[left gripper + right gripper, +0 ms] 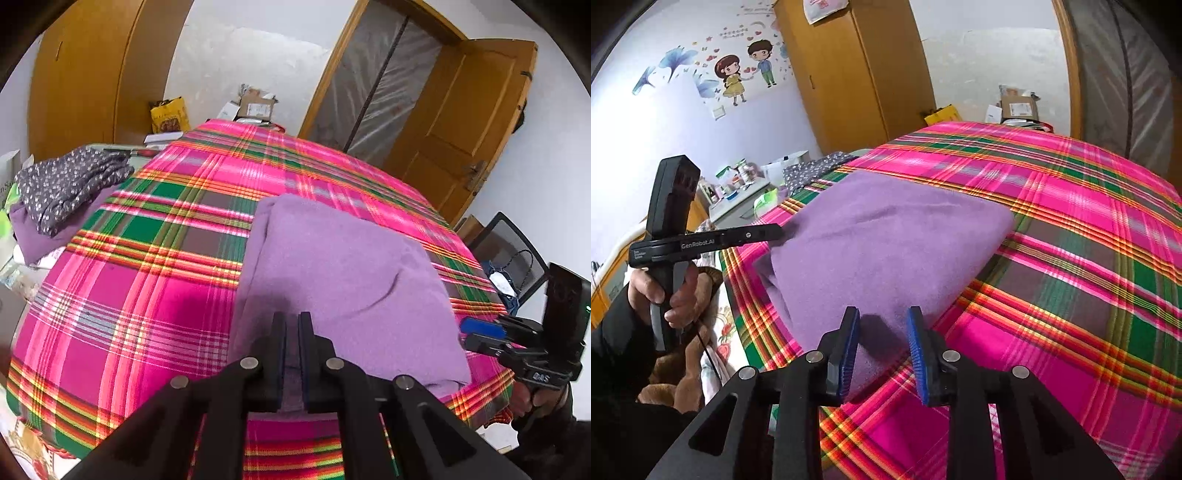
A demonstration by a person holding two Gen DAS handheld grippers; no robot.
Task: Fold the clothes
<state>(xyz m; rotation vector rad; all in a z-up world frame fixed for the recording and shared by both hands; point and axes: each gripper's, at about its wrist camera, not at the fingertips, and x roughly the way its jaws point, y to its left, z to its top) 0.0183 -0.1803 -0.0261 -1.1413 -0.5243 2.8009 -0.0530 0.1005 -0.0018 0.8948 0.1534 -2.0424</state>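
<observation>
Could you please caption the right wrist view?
Open right claw poised over folded purple fleece garment on pink plaid bedspread.

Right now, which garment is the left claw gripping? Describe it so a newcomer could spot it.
Find the bed with the pink-and-green plaid cover. On its near edge lies a plain lilac garment, folded flat, with the left claw shut on its hem. The only neighbour, a grey dotted garment, sits crumpled at the far corner.

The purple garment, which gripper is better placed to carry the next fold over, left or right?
Left, probably. The left gripper is already shut on the purple garment near its edge; the right gripper is open, holding nothing.
</observation>
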